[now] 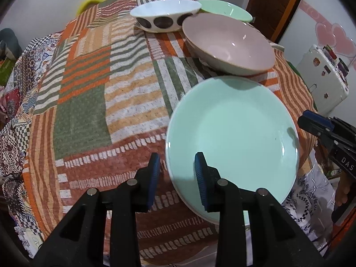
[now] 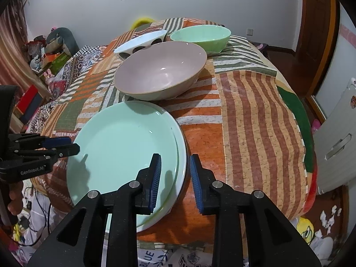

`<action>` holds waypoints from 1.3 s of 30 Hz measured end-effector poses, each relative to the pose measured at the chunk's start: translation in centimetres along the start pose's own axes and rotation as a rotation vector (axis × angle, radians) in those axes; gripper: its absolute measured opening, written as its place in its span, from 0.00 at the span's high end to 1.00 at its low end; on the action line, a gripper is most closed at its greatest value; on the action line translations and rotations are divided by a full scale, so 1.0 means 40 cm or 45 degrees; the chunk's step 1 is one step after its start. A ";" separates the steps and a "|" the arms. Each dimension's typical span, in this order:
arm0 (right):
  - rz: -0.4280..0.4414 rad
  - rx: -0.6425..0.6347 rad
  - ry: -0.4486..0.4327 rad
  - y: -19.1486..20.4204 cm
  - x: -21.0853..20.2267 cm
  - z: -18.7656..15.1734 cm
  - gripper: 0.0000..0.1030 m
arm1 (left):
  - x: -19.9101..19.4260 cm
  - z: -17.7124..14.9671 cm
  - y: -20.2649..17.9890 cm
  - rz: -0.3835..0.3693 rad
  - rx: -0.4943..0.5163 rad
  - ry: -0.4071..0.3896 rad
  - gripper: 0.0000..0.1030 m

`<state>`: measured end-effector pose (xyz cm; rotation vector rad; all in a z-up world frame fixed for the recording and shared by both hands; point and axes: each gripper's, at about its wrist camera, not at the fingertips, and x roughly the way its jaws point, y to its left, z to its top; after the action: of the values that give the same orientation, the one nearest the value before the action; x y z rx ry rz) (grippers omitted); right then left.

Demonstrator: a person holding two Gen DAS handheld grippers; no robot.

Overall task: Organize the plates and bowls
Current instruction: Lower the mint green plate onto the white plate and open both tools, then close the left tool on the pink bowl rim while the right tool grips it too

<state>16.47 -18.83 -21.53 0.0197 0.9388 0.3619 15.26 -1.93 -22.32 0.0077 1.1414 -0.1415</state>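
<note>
Landmark: large shallow mint-green ceramic plate [image 1: 233,138], resting at the near edge of the table on a patchwork cloth of orange, green and white stripes [image 1: 93,93]. In the right wrist view a 2nd rim shows under its right edge, so this plate [image 2: 124,155] lies on another plate of similar size, white-edged [image 2: 183,166].

Left gripper [image 1: 176,180]: black frame, 2 blue ribbed pads, jaws apart. The plate's left rim sits between the pads, 1 pad over the plate's inside and 1 outside over the cloth; whether either pad touches the rim cannot be told. The same gripper appears at the left edge of the right wrist view [image 2: 60,146], at the plate's left rim.

Right gripper [image 2: 174,182]: jaws apart, straddling the plate's right rim, 1 pad over the plate's inside and 1 over the cloth; contact cannot be told. In the left wrist view it [image 1: 316,124] shows just beside the plate's right side.

Beyond the plate, just behind its far rim: wide dusty-pink ceramic bowl with a pale outer wall [image 2: 160,71], upright. Farther back and to the left: white bowl with large dark dots on its outside [image 1: 165,15]. Farther back and to the right: light-green bowl [image 2: 202,35], upright. These 3 bowls stand close together.
</note>
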 end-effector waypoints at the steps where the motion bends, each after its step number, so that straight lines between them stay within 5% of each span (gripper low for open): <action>1: 0.007 0.006 -0.003 -0.003 -0.002 0.005 0.76 | -0.006 0.003 0.002 -0.002 -0.003 -0.007 0.69; 4: 0.010 0.007 -0.024 -0.009 -0.011 0.022 0.74 | -0.040 0.026 0.007 -0.008 -0.011 -0.055 0.66; 8: 0.022 0.018 -0.083 -0.023 -0.028 0.057 0.54 | -0.086 0.070 0.007 -0.030 -0.026 -0.147 0.39; 12: 0.018 0.033 -0.123 -0.040 -0.027 0.104 0.50 | -0.102 0.128 0.009 -0.027 -0.039 -0.215 0.34; 21: 0.013 0.082 -0.176 -0.086 0.021 0.197 0.43 | -0.010 0.249 0.008 -0.058 -0.080 -0.200 0.34; 34: 0.038 0.135 -0.117 -0.115 0.132 0.242 0.43 | 0.102 0.345 0.013 -0.082 -0.097 -0.203 0.35; 39: 0.069 0.173 -0.092 -0.128 0.148 0.241 0.45 | 0.130 0.356 0.009 -0.111 -0.087 -0.187 0.59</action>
<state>28.79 -20.44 -21.33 0.1822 0.8909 0.3449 30.33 -3.24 -21.11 -0.1115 0.9994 -0.1775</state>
